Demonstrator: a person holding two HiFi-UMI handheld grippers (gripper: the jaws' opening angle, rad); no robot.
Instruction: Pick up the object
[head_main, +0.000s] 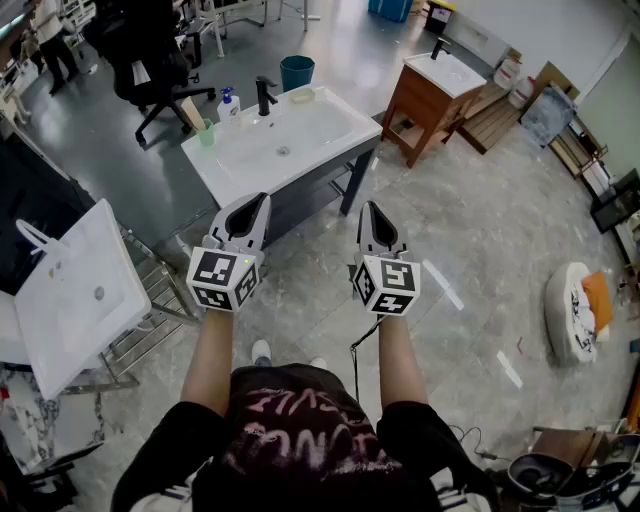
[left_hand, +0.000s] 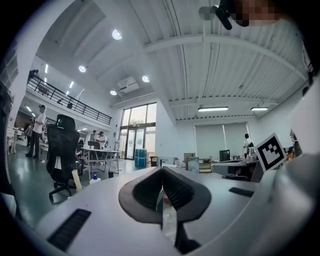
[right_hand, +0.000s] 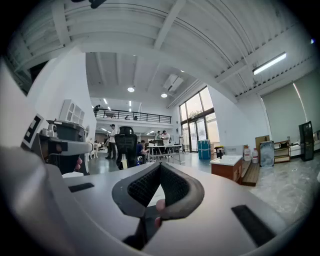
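Both left gripper (head_main: 262, 200) and right gripper (head_main: 370, 208), jaws pressed together and empty, hang short of the sink (head_main: 300, 125); arriving unopened, we may topple its bottle (head_main: 228, 103).

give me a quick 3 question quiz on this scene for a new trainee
1. True or false: the left claw and the right claw both stand wide open.
2. Multiple choice: what colour is the faucet on the white sink ahead? A black, B gold, C red.
3. Fill in: the second sink farther back sits on a ____ cabinet.

Key
1. False: both are shut.
2. A
3. wooden
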